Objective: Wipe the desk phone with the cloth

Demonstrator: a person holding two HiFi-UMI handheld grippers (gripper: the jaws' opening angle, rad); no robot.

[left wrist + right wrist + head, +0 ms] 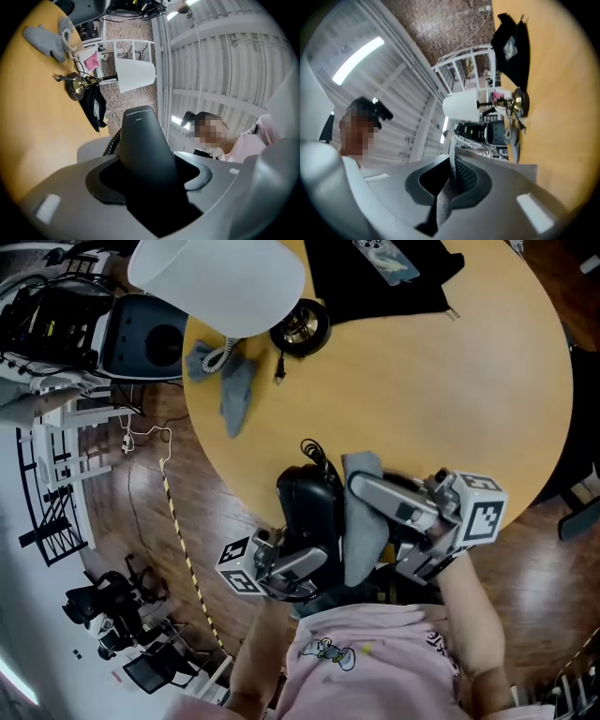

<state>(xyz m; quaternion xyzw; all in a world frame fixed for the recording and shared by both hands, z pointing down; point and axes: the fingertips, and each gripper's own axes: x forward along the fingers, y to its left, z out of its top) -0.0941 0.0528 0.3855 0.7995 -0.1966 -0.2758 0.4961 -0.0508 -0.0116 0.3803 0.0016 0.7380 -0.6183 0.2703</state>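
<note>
The black phone handset (309, 507) is off the table near its front edge, with its coiled cord (314, 451) trailing behind it. My left gripper (298, 565) is shut on the handset (143, 145), which stands up between the jaws in the left gripper view. A grey cloth (361, 535) hangs beside the handset on its right and touches it. My right gripper (364, 487) is shut on this cloth (445, 199), and a fold of it is pinched between the jaws in the right gripper view.
The round wooden table (450, 399) carries a lamp with a white shade (220, 277) and a dark base (300, 326). A second grey cloth (234, 390) lies at the back left. A black cloth (375, 287) with a mobile phone (386, 259) lies at the far edge.
</note>
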